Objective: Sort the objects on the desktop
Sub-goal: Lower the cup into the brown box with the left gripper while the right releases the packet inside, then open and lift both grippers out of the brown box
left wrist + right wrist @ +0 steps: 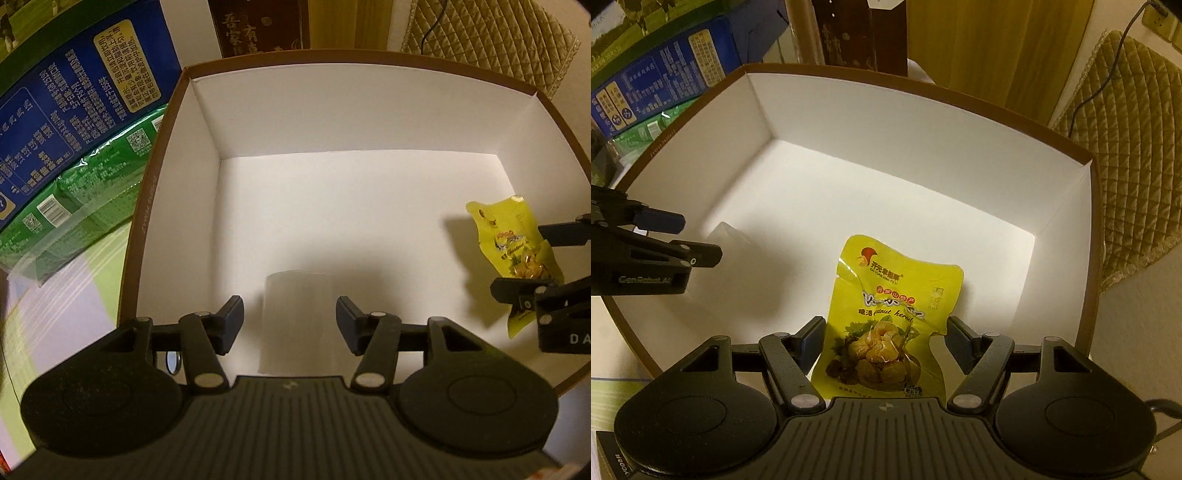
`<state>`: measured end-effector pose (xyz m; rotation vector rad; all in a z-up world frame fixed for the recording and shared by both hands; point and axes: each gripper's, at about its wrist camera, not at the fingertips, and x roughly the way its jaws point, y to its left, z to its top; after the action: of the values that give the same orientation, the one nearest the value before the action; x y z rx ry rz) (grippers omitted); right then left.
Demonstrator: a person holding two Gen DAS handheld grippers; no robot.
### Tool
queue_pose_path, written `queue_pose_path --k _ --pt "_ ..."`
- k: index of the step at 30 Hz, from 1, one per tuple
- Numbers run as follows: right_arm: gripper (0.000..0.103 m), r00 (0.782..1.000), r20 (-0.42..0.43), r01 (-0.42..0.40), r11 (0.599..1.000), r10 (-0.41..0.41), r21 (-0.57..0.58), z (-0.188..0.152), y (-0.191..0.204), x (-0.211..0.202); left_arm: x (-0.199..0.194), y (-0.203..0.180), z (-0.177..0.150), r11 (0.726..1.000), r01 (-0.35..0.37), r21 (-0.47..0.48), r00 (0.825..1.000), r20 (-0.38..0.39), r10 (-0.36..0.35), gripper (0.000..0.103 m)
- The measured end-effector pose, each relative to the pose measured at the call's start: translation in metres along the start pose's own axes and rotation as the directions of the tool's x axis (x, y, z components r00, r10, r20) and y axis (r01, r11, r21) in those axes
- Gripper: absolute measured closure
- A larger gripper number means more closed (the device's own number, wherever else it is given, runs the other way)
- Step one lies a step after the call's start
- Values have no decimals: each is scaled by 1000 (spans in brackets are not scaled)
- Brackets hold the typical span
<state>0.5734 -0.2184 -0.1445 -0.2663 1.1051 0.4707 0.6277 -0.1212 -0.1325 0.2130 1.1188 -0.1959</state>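
A brown-rimmed cardboard box (173, 110) with plain white inner walls and floor fills both views. Left of it, a blue carton (74, 110) printed with Chinese text lies over green shrink-wrapped packs (85, 195), all resting on a surface (55, 314) covered in pale green and lilac stripes. Behind the box stand a dark wooden plaque (258, 26) with carved characters and a yellow panel, and to the right a quilted olive cushion (1126, 147) with a black cable running across it.

The left hand-held gripper (290, 321) points steeply down into the box, its jaws moderately apart either side of a translucent, pale plastic container (299, 317) that stands on the box floor; whether the pads press on it cannot be told.

The right hand-held gripper (884, 343) also points down into the box, at its right side. A yellow snack pouch (886, 325) of chestnut kernels sits between its jaws, long axis running away from the camera, its logo end toward the far wall and its picture end nearest the gripper body. The left pad touches the pouch edge; the right pad stands just clear of it.
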Motion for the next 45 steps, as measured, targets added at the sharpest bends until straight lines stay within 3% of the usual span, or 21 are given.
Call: queue_pose_path --k 5,9,12,14,16,33,45 --pt "27 999 34 38 999 -36 -39 -1 4 -4 -2 -1 0 1000 10 -4 1000 5 -10 46" --pt "8 997 68 43 997 -38 -65 -2 9 -13 -10 -5 -3 1000 12 -1 1000 21 -12 39" --pt "6 996 83 34 997 -28 -70 -2 10 -19 -17 -8 -5 1000 11 4 999 34 -11 34" --pt "5 996 84 27 998 -21 -65 -3 11 -23 -23 -9 -6 1000 2 9 999 45 -3 24" --pt "2 996 89 30 998 -24 -63 -5 11 -26 -28 -11 -7 1000 -17 20 998 58 16 23" --pt "2 990 143 -12 1000 10 16 -21 5 -68 -83 -14 -26 999 -36 -20 991 126 38 18" --pt "2 971 234 -64 996 46 68 -63 2 -118 -143 -8 -91 994 -45 -97 979 194 63 15"
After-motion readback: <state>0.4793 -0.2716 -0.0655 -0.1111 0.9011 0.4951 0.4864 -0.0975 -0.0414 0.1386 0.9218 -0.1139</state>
